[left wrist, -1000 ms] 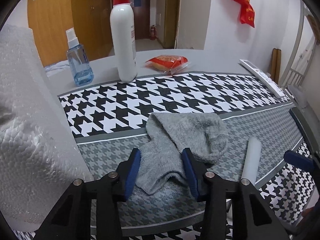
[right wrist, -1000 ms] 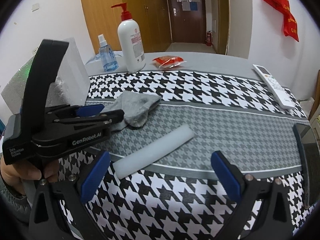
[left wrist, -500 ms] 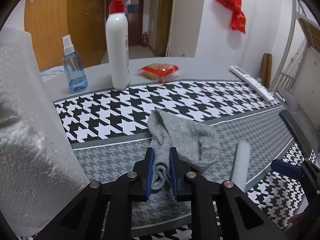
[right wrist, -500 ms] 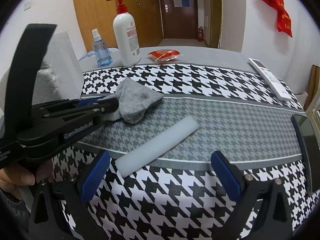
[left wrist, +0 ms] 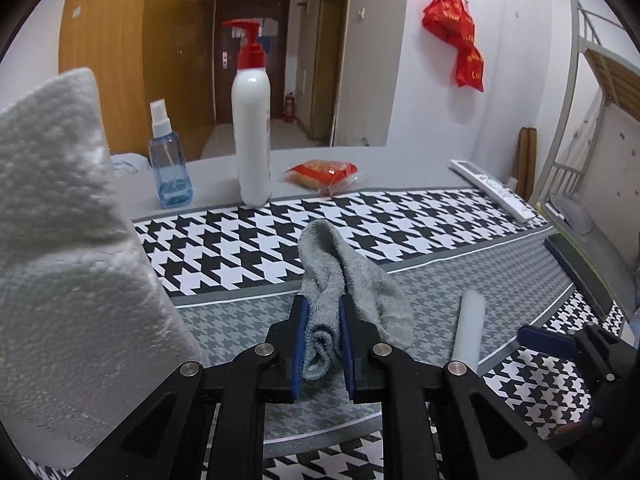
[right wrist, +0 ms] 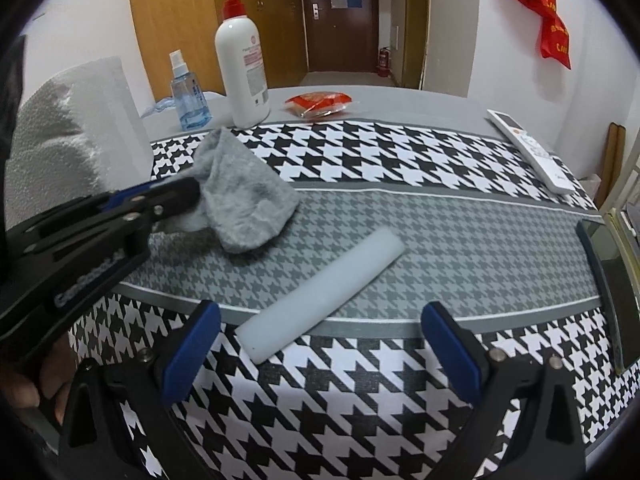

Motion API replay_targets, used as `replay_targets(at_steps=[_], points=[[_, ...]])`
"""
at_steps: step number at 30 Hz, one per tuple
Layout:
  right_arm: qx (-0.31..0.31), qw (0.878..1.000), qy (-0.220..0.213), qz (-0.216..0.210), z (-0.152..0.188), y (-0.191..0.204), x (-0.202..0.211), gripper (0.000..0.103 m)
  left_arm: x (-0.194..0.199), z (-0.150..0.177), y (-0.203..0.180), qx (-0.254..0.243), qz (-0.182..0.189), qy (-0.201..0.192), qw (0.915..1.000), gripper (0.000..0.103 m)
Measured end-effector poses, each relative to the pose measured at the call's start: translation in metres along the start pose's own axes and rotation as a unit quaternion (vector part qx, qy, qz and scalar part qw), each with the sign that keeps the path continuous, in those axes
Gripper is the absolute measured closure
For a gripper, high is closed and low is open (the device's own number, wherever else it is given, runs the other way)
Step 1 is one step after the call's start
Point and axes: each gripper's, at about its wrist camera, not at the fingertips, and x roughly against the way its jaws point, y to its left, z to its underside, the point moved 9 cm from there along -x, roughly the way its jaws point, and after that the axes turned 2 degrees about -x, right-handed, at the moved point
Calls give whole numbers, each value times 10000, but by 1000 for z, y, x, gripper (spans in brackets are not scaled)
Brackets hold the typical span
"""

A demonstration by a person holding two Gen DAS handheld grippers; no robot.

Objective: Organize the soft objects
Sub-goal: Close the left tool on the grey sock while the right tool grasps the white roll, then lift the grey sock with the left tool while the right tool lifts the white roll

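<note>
Left gripper (left wrist: 322,344): blue pads pressed narrowly onto a bunched fold of the grey sock (left wrist: 344,280). The pinched part stands between the pads; the rest of the sock drapes forward and to the right onto the grey houndstooth band of the table mat (left wrist: 248,248). Seen from the right wrist view, the same gripper (right wrist: 188,196) enters from the left, clamped on the sock's (right wrist: 248,196) near-left edge, with part of the fabric lifted off the mat.

Right gripper (right wrist: 320,348): jaws wide apart and closing. The near end of the white foam cylinder (right wrist: 324,300) lies on the mat between and just ahead of the blue pads; neither pad touches it. The cylinder runs diagonally away to the upper right, crossing from the black-and-white border into the grey band. In the left wrist view the cylinder (left wrist: 470,328) lies just right of the sock, apart from it.

Left of the sock: a roll of embossed paper towel (left wrist: 68,240), close to the left camera.

Right edge of the table: a dark phone (right wrist: 608,280), lying flat.

Farther back, past the mat: a white pump bottle with red pump (left wrist: 252,128), upright; a blue spray bottle (left wrist: 170,164) to its left; a red snack packet (left wrist: 324,172) to its right. A white remote control (left wrist: 494,190) lies at the far right.

Back wall: a red bag (left wrist: 456,40) hanging from hooks.
</note>
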Motion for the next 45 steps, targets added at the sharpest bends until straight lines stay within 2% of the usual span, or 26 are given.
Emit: replay_targets(at_steps=[3, 8, 11, 16, 19, 24, 31, 45], points=[[-6, 10000, 47, 2, 3, 4, -2, 25, 7, 1, -1, -21, 63, -68, 10000, 86], [-69, 9999, 86, 92, 4, 6, -1, 36, 18, -1, 2, -23, 80, -255, 9996, 86], [-10, 10000, 72, 13, 5, 14, 0, 52, 25, -2, 2, -82, 87, -379, 9992, 86], [-87, 9999, 21, 108, 3, 12, -1, 57, 33, 4, 4, -116, 186, -468, 9987, 86], [-93, 9999, -10, 83, 5, 14, 1, 64, 37, 6, 5, -112, 266, -492, 9984, 86], [-124, 9998, -139, -124, 7, 17, 9, 71, 45, 6, 3, -162, 366, -593, 9974, 86], [-139, 9988, -453, -129, 7, 13, 37, 71, 48, 5, 2, -175, 350, -607, 9974, 86], [-137, 9943, -1015, -302, -2, 12, 84, 73, 96, -1, 8, -203, 303, -986, 9945, 86]])
